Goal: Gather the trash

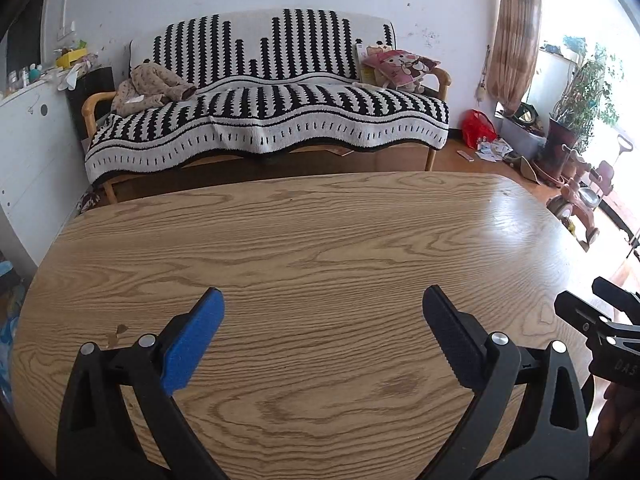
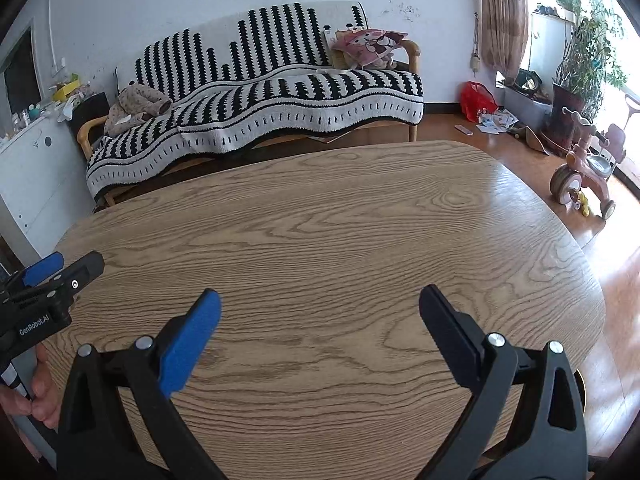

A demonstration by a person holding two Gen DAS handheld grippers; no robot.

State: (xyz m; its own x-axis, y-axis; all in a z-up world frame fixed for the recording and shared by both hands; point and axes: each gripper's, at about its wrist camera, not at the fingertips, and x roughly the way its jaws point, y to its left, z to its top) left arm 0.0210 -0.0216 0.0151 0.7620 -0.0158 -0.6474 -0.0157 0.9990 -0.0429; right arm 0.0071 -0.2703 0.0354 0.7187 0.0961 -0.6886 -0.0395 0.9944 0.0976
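My left gripper (image 1: pixel 322 300) is open above the near part of a bare oak-grain table (image 1: pixel 320 240), with nothing between its blue and black fingers. My right gripper (image 2: pixel 320 298) is likewise open over the same table (image 2: pixel 340 220), holding nothing. Each gripper shows at the edge of the other's view: the right one (image 1: pixel 600 320) at the far right, the left one (image 2: pixel 60 268) at the far left with a hand (image 2: pixel 40 396) on its handle. No trash lies on the tabletop. Scattered papers (image 2: pixel 494 122) lie on the floor beside a red bag (image 2: pixel 476 96).
A sofa (image 1: pixel 272 108) under a black-and-white striped throw stands behind the table, with a beige garment (image 1: pixel 150 88) and a pink cushion (image 1: pixel 400 66) on it. A white cabinet (image 1: pixel 28 152) is at left. Potted plants (image 2: pixel 580 60) and a pink tricycle (image 2: pixel 588 172) stand at right.
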